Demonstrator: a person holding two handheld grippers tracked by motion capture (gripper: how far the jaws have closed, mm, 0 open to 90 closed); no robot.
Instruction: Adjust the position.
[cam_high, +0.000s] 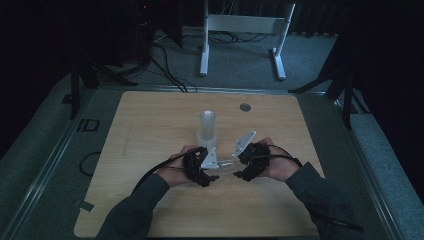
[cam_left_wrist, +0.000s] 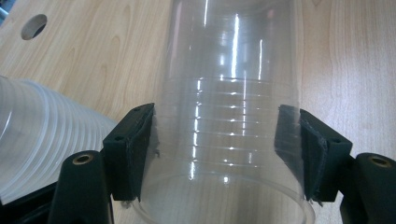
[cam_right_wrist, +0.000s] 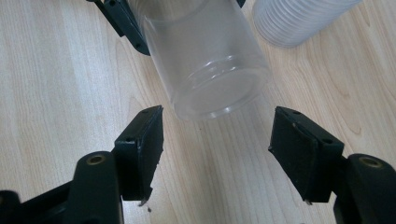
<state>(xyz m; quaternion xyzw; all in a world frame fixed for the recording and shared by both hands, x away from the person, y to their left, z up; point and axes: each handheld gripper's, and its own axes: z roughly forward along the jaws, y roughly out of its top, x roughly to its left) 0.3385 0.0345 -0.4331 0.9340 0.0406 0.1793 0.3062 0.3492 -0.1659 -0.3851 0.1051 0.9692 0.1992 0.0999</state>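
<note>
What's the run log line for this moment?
left gripper: shut on cup | right gripper: open, short of cup's base | stack: upright on table

The room is dark, and only the light wooden bench (cam_high: 150, 200) is lit. Beyond the tool, near the far edge of the bench, there is a round hole (cam_high: 244, 107). Farther behind stands a white metal frame (cam_high: 245, 30) on the grey floor (cam_high: 240, 65), with black cables (cam_high: 167, 67) lying to its left.
</note>
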